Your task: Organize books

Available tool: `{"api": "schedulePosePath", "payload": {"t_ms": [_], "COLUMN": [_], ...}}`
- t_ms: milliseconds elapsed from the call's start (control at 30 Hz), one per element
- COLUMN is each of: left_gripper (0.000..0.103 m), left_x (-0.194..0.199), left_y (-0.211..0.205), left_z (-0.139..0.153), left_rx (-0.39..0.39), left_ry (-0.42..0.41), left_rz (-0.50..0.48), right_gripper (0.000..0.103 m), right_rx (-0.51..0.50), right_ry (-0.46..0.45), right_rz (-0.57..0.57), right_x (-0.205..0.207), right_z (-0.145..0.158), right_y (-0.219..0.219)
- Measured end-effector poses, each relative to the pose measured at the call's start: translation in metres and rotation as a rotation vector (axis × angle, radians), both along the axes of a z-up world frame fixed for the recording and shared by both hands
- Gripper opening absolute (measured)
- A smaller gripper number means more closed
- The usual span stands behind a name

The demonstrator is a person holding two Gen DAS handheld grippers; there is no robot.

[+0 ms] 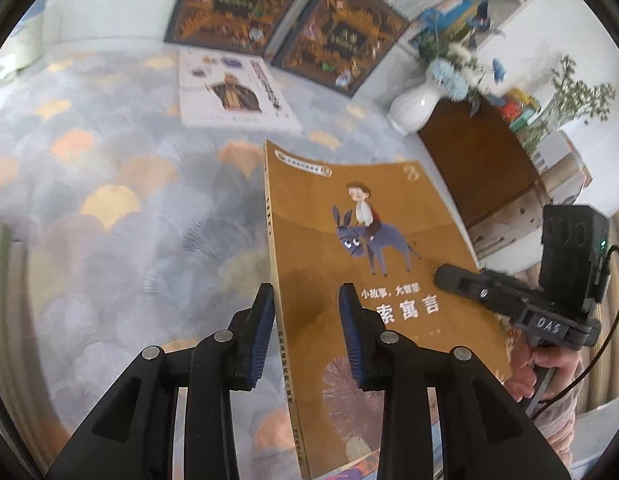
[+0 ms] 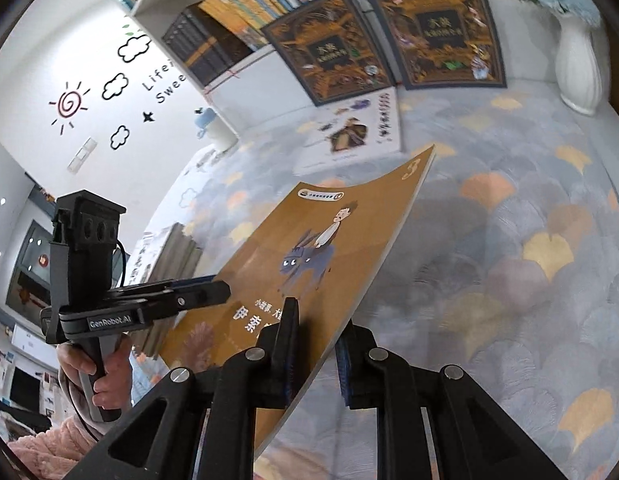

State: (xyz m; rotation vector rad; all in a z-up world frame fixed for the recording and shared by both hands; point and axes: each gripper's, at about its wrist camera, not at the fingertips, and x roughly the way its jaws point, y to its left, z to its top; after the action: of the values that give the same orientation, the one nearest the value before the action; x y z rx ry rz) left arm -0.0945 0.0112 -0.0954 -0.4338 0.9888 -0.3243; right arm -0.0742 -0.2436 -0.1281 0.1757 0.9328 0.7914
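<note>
A thin brown book [image 1: 349, 264] with a boy on a donkey on its cover is held above the carpet; it also shows in the right wrist view [image 2: 309, 256]. My left gripper [image 1: 307, 312] straddles its spine edge, jaws apart with a gap around the book. My right gripper [image 2: 315, 332] straddles the opposite edge, jaws also apart. The right gripper [image 1: 461, 276] reaches onto the cover in the left wrist view; the left gripper [image 2: 213, 292] shows in the right wrist view. A white book [image 1: 233, 92] lies flat on the carpet beyond.
Two large dark ornate books [image 1: 341, 36] lean against a white bookshelf [image 2: 245, 8] full of books. A white vase [image 1: 413, 108] with blue flowers stands by a brown wooden cabinet [image 1: 477, 160]. A stack of books [image 2: 169, 264] sits at left. Patterned carpet [image 2: 509, 240] covers the floor.
</note>
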Motion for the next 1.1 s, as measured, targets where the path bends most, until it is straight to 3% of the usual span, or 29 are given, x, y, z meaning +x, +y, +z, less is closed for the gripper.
{"api": "schedulePosePath", "payload": {"t_ms": [333,667,800,1100], "left_gripper": [0.029,0.029,0.029,0.029], "left_x": [-0.034,-0.092,-0.118,-0.145], "left_y": [0.056,0.163,0.205,0.257], "left_z": [0.03,0.048,0.045,0.013], "left_rx": [0.037,0.038,0.101,0.142], "left_ry": [-0.07,-0.126,-0.12,-0.058], "left_rz": [0.09,0.291,0.39,0.519], "right_gripper": [0.017,0.018,0.018,0.018], "right_rx": [0.0,0.049,0.061,0.03], "right_ry": [-0.098,-0.136,-0.144,-0.128], "right_rz": [0.093,0.263,0.337,0.445], "right_x": [-0.03,-0.05,-0.056,-0.065], "right_z": [0.036,0.04,0.033,0.005], "right_y": [0.06,0.18,0.23,0.314]}}
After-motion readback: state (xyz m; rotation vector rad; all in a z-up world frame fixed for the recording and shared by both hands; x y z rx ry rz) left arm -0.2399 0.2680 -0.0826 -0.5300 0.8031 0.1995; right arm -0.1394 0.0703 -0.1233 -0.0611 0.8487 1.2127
